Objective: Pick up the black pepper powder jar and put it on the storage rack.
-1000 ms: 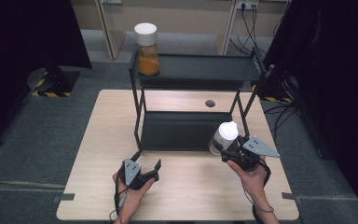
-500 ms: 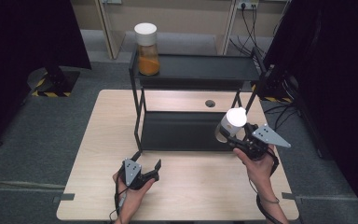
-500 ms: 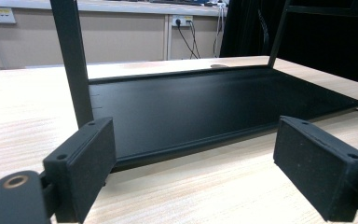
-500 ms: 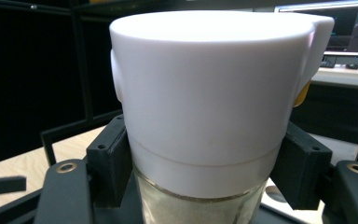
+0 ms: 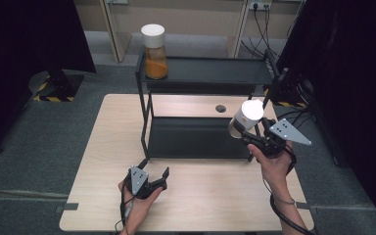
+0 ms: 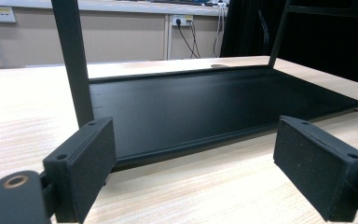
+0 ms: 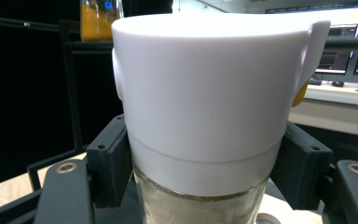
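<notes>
- Jar (image 5: 245, 119) with a white lid, clamped in the right gripper (image 5: 248, 135), hangs tilted in the air at the right end of the black rack (image 5: 210, 73), between its two shelves and well above the table (image 5: 103, 147).
- In the right gripper view the jar (image 7: 205, 116) stands so close that its lower body is cut off at the bottom edge; the pale contents behind the glass are hard to make out, and both pads press on it just under the lid.
- A second jar (image 5: 154, 51), filled with orange stuff, stands on the left end of the top shelf; in the right gripper view its upper part (image 7: 99, 18) is cut off.
- A small blue mark on that jar's glass is too small to read; no other writing can be made out.
- Left gripper (image 5: 152, 177) rests on the table in front of the rack, jaws wide apart with nothing between them; its view looks along the bare lower shelf (image 6: 214, 102).
- Compared with a second ago, the held jar and the right hand (image 5: 274, 166) sit higher in the high view and farther toward the rack's right end; the left gripper has stayed where it was.
</notes>
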The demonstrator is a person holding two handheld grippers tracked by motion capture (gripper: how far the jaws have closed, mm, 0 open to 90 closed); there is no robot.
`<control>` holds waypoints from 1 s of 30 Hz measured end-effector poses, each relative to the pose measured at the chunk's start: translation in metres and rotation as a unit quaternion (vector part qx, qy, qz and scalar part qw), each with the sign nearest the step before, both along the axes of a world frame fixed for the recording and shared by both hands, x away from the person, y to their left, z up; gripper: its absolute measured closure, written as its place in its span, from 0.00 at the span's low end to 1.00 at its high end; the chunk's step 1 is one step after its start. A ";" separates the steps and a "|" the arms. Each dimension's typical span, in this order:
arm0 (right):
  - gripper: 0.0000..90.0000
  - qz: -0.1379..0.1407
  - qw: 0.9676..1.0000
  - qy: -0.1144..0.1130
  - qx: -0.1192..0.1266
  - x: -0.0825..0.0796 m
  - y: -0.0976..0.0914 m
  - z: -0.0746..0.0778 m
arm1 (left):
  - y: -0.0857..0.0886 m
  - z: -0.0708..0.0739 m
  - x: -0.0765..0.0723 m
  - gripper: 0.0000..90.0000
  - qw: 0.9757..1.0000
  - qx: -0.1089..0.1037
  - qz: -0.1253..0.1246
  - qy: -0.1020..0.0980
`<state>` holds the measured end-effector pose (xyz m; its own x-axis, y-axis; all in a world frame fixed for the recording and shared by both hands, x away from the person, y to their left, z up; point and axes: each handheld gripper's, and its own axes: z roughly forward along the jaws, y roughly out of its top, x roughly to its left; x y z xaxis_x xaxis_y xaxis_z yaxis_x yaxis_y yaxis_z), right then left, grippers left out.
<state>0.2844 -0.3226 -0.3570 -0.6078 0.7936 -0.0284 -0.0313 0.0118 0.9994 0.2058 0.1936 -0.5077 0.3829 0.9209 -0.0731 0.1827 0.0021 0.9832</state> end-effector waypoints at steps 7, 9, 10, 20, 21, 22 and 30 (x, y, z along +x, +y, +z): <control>0.34 -0.007 1.000 -0.008 0.001 0.002 0.002 0.012 | 0.000 0.000 0.000 0.14 1.000 0.000 0.000 0.000; 0.34 -0.009 1.000 -0.012 0.001 0.003 0.002 0.015 | 0.000 0.000 0.000 0.14 1.000 0.000 0.000 0.000; 0.34 -0.010 1.000 -0.013 0.001 0.004 0.002 0.017 | 0.000 0.000 0.000 0.14 1.000 0.000 0.000 0.000; 0.34 -0.019 1.000 -0.024 0.007 0.009 0.002 0.035 | 0.000 0.000 0.000 0.14 1.000 0.001 -0.001 0.000; 0.34 -0.019 1.000 -0.024 0.007 0.010 0.003 0.037 | 0.000 0.000 0.000 0.14 1.000 0.002 -0.001 0.000; 0.34 -0.020 0.999 -0.025 0.008 0.011 0.003 0.038 | 0.000 0.000 0.000 0.14 1.000 0.001 0.000 0.000; 0.34 -0.027 0.999 -0.027 0.009 0.018 0.005 0.050 | 0.000 0.000 0.000 0.14 1.000 0.001 -0.001 0.000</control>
